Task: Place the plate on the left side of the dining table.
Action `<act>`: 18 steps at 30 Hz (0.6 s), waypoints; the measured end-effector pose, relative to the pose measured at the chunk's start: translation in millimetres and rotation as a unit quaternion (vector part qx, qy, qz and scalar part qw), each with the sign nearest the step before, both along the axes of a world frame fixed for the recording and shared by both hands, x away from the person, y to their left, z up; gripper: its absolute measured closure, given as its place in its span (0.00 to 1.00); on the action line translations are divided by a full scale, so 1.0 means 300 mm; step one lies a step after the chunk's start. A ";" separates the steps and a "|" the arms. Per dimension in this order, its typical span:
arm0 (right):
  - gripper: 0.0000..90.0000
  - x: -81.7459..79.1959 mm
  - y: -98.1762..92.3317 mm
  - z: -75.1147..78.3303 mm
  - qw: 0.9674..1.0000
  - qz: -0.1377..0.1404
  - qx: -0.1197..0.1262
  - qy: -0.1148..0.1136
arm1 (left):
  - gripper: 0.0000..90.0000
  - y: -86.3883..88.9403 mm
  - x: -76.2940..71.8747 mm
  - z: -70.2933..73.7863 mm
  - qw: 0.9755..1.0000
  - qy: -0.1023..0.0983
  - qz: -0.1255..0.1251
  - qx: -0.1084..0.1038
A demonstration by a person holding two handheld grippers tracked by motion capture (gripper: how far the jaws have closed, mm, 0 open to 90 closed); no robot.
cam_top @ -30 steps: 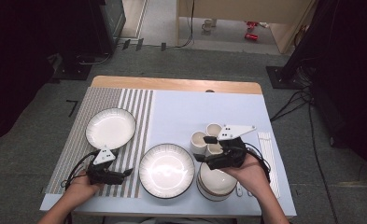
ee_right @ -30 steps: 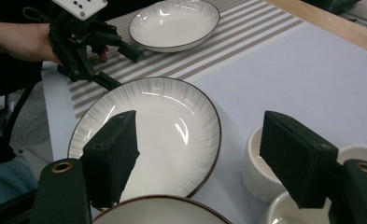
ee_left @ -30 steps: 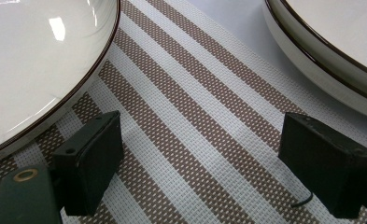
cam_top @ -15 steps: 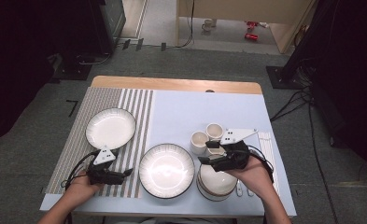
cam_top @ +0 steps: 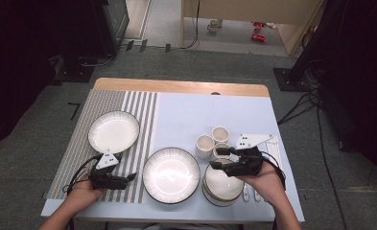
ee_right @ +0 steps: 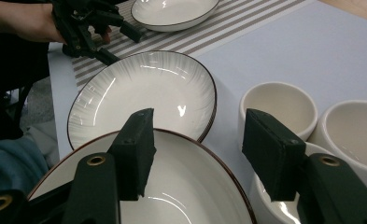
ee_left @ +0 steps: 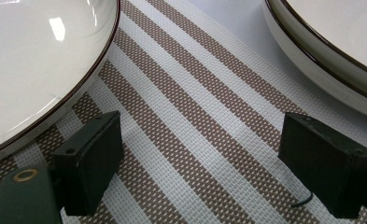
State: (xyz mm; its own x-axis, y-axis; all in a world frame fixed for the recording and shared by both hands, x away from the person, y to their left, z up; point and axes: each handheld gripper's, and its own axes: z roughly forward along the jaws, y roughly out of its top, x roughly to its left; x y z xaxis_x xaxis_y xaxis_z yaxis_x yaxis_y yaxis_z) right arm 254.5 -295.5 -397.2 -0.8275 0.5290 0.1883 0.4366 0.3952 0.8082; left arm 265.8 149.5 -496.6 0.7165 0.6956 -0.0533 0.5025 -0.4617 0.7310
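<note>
A stack of white bowls with a dark rim [cam_top: 223, 187] [ee_right: 181, 186] stands at the front right of the table. My right gripper [cam_top: 218, 162] [ee_right: 202, 154] hovers over its far edge. Its jaws have just been closing. One jaw is inside the rim and the other outside, and neither pad presses on it. Three cream cups [cam_top: 205, 146] [ee_right: 277, 105] stand just behind the bowls. My left gripper [cam_top: 128, 178] [ee_left: 209, 163] rests open on the striped placemat [cam_top: 138, 110] [ee_left: 190, 121], with nothing between its jaws.
A ribbed white plate [cam_top: 171, 175] [ee_right: 144, 93] lies at the front centre. A plain white plate [cam_top: 114, 132] [ee_right: 172, 11] sits on the placemat behind my left gripper. White utensils [cam_top: 274, 146] lie along the table's right edge.
My right gripper has sunk a little toward the bowl stack and its jaws have narrowed. The left hand has not moved.
</note>
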 end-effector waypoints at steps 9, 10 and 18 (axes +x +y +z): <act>0.53 -0.009 -0.040 -0.023 1.000 -0.006 0.003 0.007 | 0.15 0.000 0.000 0.000 1.000 0.000 0.000 -0.001; 0.54 -0.009 -0.045 -0.025 1.000 -0.007 0.002 0.008 | 0.15 0.000 0.000 0.000 1.000 0.000 0.000 0.000; 0.58 -0.013 -0.078 -0.035 1.000 -0.018 0.004 0.016 | 0.15 0.000 0.000 0.000 1.000 0.000 0.000 0.000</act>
